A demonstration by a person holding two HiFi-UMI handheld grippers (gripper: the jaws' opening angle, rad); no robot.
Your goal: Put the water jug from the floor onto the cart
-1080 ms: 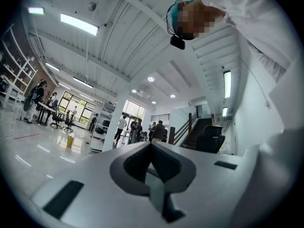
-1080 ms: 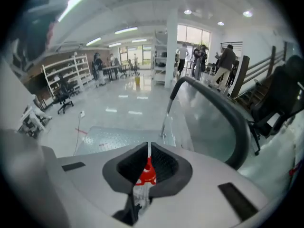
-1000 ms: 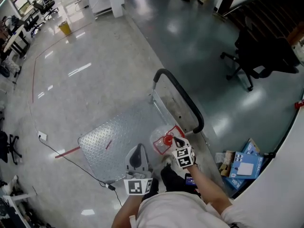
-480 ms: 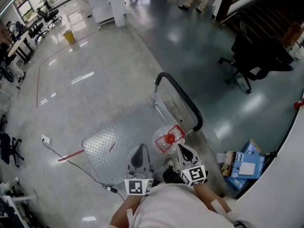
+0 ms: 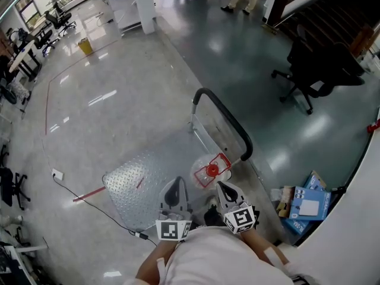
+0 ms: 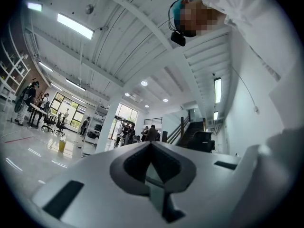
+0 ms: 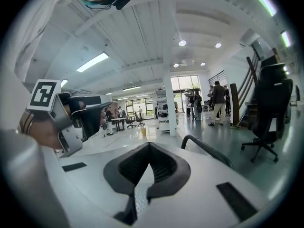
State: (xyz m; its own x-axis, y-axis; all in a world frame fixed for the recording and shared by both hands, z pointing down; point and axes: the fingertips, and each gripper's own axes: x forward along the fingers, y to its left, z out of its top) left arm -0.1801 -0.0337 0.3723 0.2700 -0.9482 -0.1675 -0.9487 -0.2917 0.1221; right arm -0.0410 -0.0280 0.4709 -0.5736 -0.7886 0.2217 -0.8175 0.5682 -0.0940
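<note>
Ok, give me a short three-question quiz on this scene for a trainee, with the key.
1. Where does the water jug stand?
2. True or false: the right gripper is shut on the jug's cap.
3. The cap's colour is: A blue, B red, C white.

Key:
1. On the cart's metal deck, beside its black handle.
2. False: its jaws are shut on nothing, clear of the jug.
3. B

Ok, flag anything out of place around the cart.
The jug stands upright on the cart, nothing spilled. Only oddities: blue boxes lie heaped on the floor right of it, and a cable trails across the floor to its near corner.
</note>
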